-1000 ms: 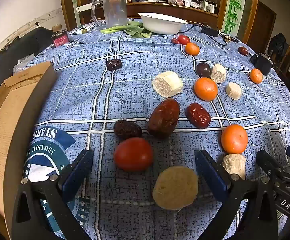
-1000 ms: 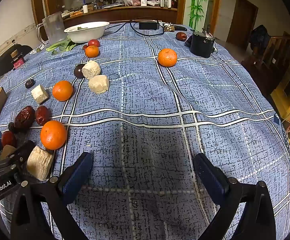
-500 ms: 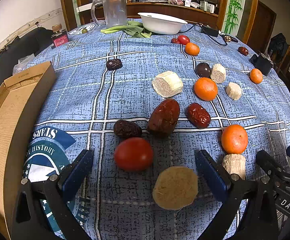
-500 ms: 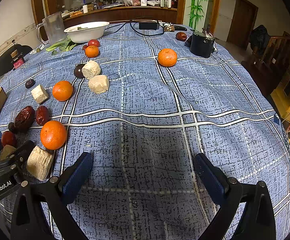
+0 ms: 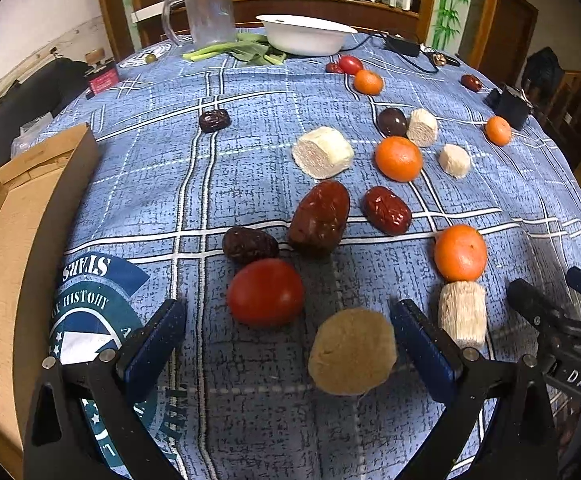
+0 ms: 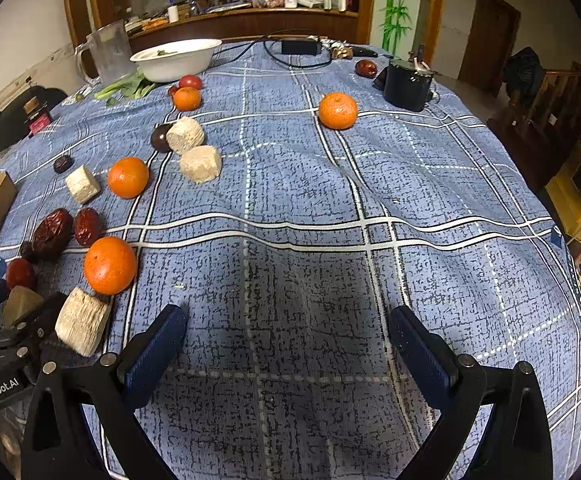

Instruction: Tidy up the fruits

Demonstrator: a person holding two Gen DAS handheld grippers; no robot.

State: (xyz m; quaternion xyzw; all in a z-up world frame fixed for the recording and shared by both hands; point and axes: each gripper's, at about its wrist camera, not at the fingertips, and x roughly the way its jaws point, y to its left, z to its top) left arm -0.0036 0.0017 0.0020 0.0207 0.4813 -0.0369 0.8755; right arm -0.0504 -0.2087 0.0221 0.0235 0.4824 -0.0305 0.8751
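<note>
Fruit lies scattered over a blue checked tablecloth (image 5: 250, 152). My left gripper (image 5: 286, 340) is open, low over the near edge. Between its fingers sit a red tomato (image 5: 265, 292) and a tan round slice (image 5: 351, 351), neither touched. Just beyond lie a large red date (image 5: 320, 216), a dark date (image 5: 249, 245) and a smaller red date (image 5: 386, 210). An orange (image 5: 460, 253) and a pale cut cylinder (image 5: 462, 314) lie to the right. My right gripper (image 6: 286, 344) is open over bare cloth, with the same orange (image 6: 109, 265) and cylinder (image 6: 82, 320) to its left.
A cardboard box (image 5: 6, 248) stands at the left table edge. A white bowl (image 5: 306, 34), a clear jug (image 5: 206, 14), greens (image 5: 242, 50) and a black cable adapter (image 5: 400, 46) sit at the back. A black cup (image 6: 406, 86) stands far right, near another orange (image 6: 337, 110).
</note>
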